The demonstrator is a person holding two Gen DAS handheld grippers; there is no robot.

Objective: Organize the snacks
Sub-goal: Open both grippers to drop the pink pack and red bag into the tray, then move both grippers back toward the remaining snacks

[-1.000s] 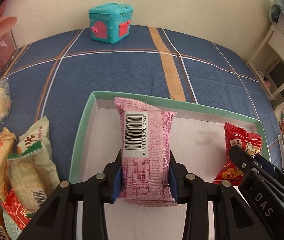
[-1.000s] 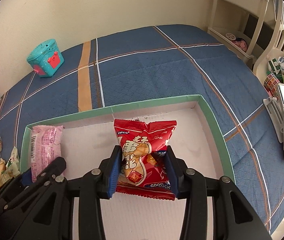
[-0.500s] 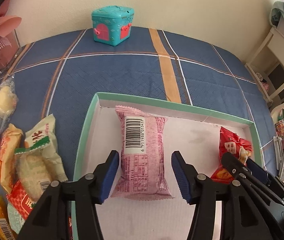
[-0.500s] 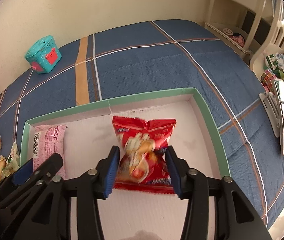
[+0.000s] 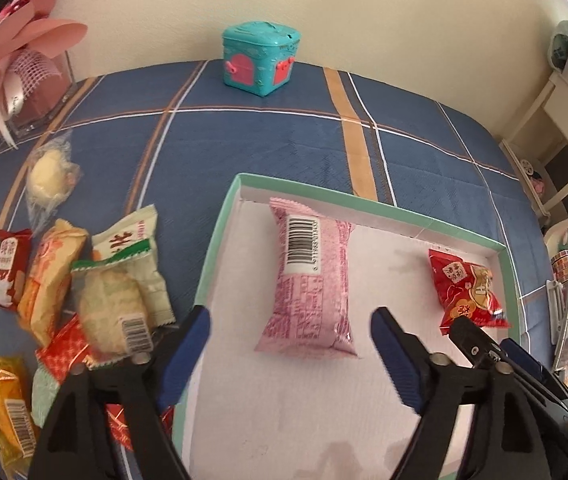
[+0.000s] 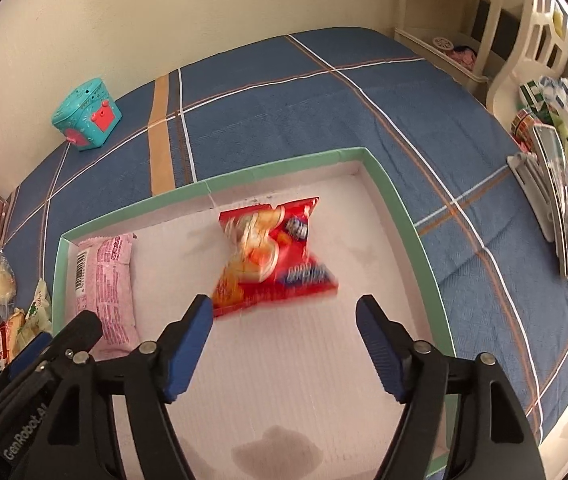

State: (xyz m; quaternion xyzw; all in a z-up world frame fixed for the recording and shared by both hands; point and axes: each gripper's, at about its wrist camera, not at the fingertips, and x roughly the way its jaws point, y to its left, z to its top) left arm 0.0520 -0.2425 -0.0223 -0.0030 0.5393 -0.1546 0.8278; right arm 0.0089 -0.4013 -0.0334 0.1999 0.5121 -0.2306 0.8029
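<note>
A pink snack packet (image 5: 311, 280) with a barcode lies flat in the white box with a green rim (image 5: 219, 240). My left gripper (image 5: 290, 330) hangs just behind it, jaws opening, nothing between them. A red snack packet (image 6: 271, 254), blurred, lies in the same box (image 6: 400, 216), right of the pink packet (image 6: 103, 280). My right gripper (image 6: 284, 320) is behind the red packet, jaws opening, no longer touching it. In the left wrist view the red packet (image 5: 466, 288) lies at the box's right end.
A pile of several loose snack packets (image 5: 95, 280) lies on the blue plaid cloth left of the box. A teal toy chest (image 5: 259, 58) stands by the wall. A pink bow in a clear case (image 5: 23, 80) is far left. White furniture (image 6: 524, 60) and clutter stand at the right.
Both grippers let go: the left released the pink packet, the right the red packet, and both packets now lie in the box. Both grippers drew back and their jaws spread.
</note>
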